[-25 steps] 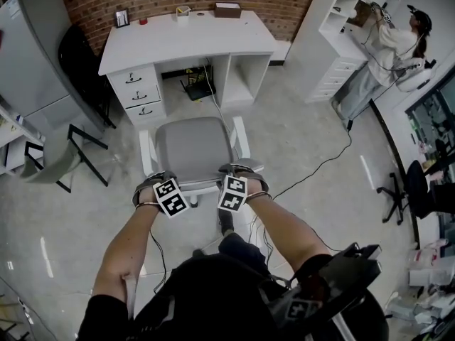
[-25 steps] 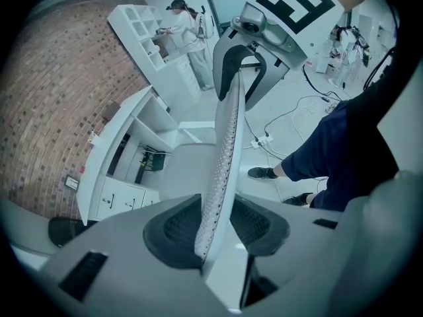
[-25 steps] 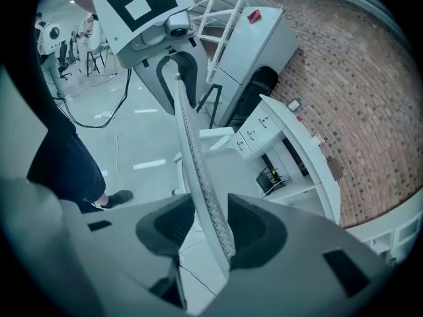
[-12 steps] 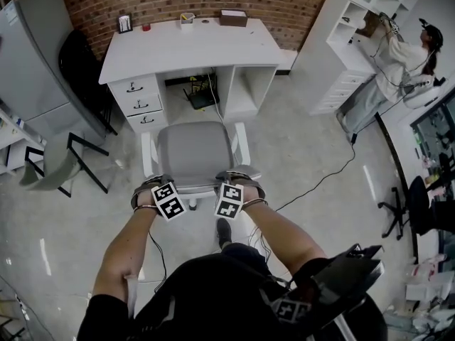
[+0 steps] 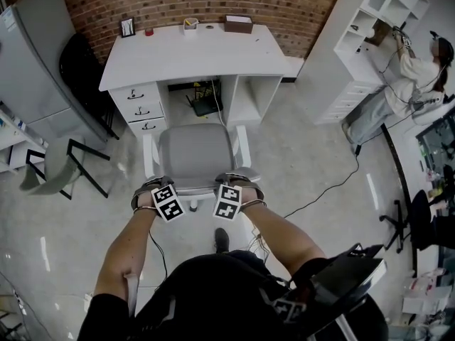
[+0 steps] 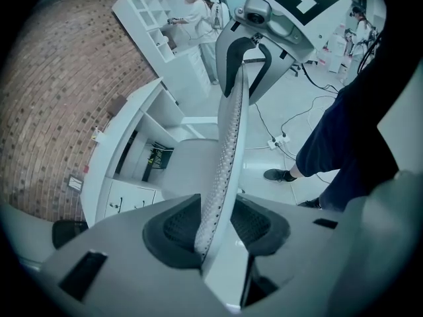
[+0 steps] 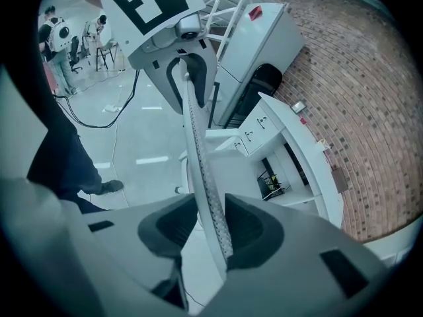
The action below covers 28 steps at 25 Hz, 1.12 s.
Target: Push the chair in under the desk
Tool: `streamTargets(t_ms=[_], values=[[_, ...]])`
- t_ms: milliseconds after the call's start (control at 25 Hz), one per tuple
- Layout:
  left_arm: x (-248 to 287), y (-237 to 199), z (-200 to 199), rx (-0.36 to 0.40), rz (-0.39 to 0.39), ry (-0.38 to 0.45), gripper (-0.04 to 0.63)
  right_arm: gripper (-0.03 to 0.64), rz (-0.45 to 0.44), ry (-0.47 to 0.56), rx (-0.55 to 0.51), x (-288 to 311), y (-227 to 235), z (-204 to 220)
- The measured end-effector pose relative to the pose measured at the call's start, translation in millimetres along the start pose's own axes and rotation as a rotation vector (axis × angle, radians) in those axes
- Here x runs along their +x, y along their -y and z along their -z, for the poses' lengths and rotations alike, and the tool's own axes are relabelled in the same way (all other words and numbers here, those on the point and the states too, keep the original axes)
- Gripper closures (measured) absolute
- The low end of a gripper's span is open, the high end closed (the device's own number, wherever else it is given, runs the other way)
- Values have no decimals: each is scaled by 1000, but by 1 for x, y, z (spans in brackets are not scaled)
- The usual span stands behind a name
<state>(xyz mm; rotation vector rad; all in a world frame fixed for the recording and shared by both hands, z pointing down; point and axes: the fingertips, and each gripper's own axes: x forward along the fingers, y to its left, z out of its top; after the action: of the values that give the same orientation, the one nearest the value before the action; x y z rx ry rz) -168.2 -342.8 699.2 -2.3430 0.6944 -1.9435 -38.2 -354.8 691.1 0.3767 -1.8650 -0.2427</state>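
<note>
Tools clamped on the backrest (image 6: 228, 131) of the chair (image 5: 195, 151) — left tool (image 6: 218, 224) and right tool (image 7: 213, 231) each pinch its mesh rim between their pads.
Jaws of the right tool have just been closing, the rim between them. In the head view the grey-seated chair sits at frame centre, facing the white counter (image 5: 199, 52) in the upper middle — seat front near the drawers (image 5: 140, 109), not yet under.

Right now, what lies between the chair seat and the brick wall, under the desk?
A black rack sits on the floor in the desk's kneehole, ahead of the chair. The head view shows it best.
</note>
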Motion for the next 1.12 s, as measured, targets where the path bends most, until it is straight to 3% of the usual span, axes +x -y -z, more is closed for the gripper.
streamTargets(t_ms=[200, 720, 960, 1120], values=[[9, -11, -10, -28, 20, -20, 448, 482, -11, 10, -12, 6, 17, 7], [29, -47, -44, -40, -49, -38, 457, 480, 6, 43, -70, 19, 72, 27], [35, -54, -49, -72, 0, -71, 457, 480, 16, 63, -93, 22, 83, 30], [37, -61, -53, -62, -22, -67, 457, 480, 16, 73, -101, 24, 91, 31]])
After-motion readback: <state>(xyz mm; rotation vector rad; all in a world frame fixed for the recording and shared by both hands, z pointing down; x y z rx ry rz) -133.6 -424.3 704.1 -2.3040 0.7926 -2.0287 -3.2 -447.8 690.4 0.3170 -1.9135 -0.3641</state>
